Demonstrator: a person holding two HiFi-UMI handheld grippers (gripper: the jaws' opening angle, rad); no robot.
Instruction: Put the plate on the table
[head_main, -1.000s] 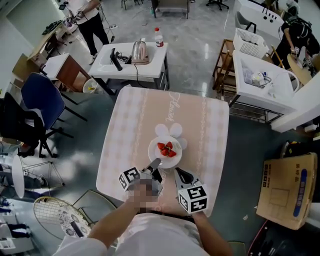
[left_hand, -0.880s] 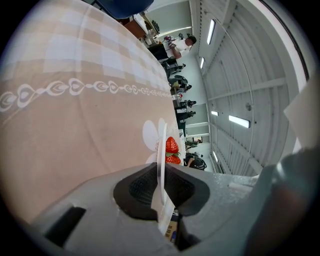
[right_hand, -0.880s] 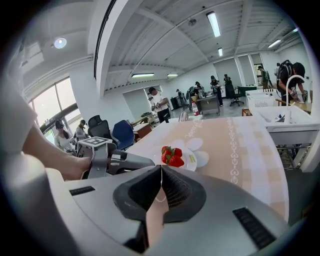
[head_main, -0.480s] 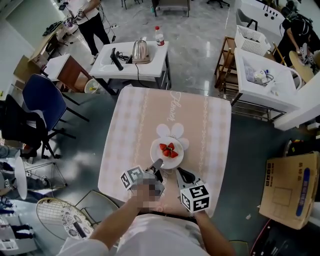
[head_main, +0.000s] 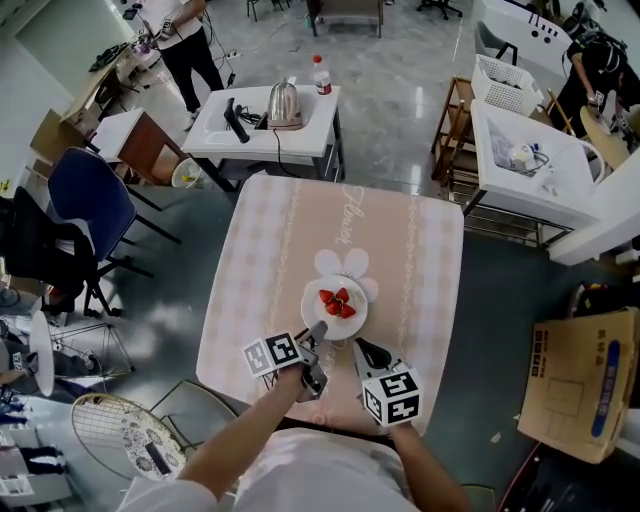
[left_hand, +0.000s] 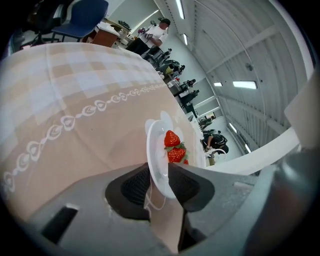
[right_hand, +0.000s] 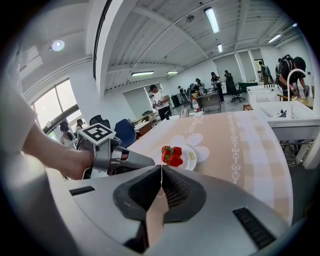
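Note:
A white plate with red strawberries sits near the front middle of the pink checked tablecloth, partly over a white flower-shaped mat. My left gripper is shut on the plate's near rim. In the left gripper view the rim stands pinched between the dark pads of the left gripper, with the strawberries just beyond. My right gripper rests just right of the plate, shut on nothing. The right gripper view has its jaws together, the plate ahead and the left gripper at its left.
Behind the table stands a white side table with a kettle and a bottle. A blue chair is at the left, a white desk and a cardboard box at the right. A racket lies on the floor.

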